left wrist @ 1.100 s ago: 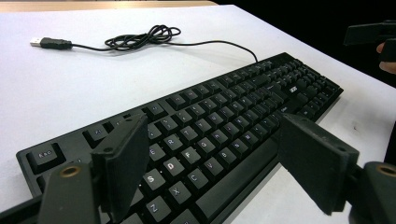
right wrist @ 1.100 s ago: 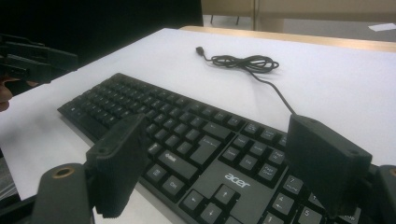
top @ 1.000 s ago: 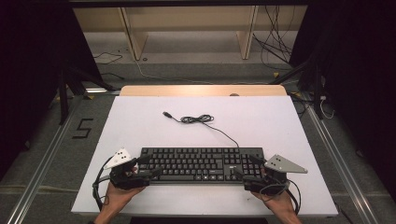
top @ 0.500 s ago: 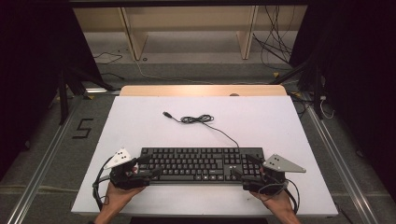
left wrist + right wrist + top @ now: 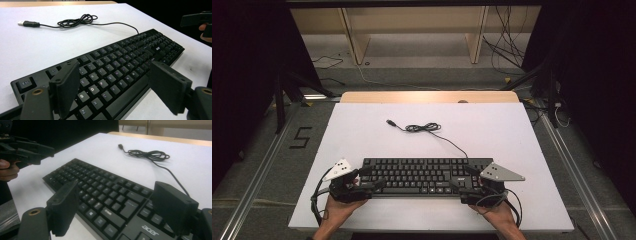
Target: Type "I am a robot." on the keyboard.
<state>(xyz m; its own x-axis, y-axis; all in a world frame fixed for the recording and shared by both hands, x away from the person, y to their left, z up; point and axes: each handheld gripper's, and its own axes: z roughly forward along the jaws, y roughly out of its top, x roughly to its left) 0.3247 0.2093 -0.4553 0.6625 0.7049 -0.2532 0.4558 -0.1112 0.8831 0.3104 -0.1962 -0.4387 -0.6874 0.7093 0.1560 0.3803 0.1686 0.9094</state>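
High view: stiff, light keyboard [image 5: 424, 175] lies along the table's [image 5: 362, 130] near edge; left gripper [image 5: 367, 181] and right gripper [image 5: 466, 184], jaws wide open and empty, straddle its ends, probably the best grip.

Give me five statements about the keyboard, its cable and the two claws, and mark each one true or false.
1. The black plastic keyboard lies on the white table. True.
2. Its thin black cable is plugged into a socket. False: the plug lies loose on the table.
3. The left claw is open. True.
4. The right claw is shut on the cable. False: it is open over the keyboard's end.
5. The cable is partly coiled. True.
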